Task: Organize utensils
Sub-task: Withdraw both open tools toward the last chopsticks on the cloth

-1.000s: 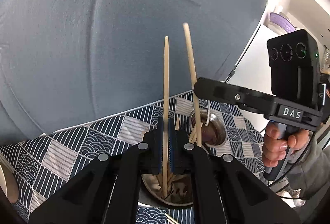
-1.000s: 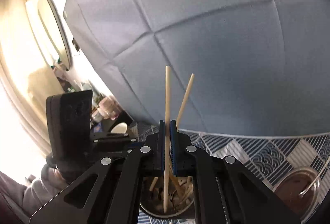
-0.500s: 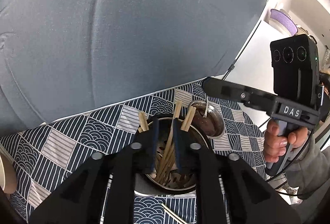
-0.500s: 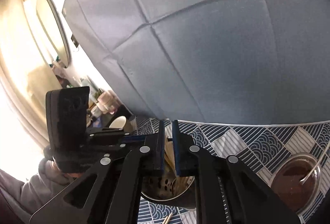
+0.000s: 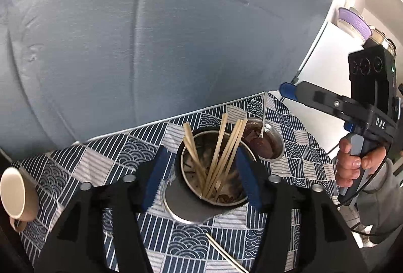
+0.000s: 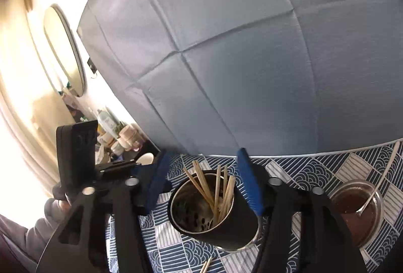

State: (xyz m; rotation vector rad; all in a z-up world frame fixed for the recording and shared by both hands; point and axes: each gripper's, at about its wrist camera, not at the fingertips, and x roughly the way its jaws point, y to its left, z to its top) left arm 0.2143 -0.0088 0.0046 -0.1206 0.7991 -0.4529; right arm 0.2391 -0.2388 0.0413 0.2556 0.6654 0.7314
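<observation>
Patterned navy tablecloth (image 5: 141,154), grey padded backdrop. Both grippers, left (image 5: 199,172) and right (image 6: 204,185), opening, nothing clamped. Wooden chopsticks (image 5: 221,154) in steel holder (image 5: 183,202); loose chopstick (image 5: 224,254) cut off at the frame edge.

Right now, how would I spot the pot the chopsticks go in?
Find the blue patterned tablecloth before the grey cushion. Mid-cloth stands a dark metal cup bristling with wooden chopsticks. The glass bowl beside it holds brown sauce and a spoon instead.
</observation>
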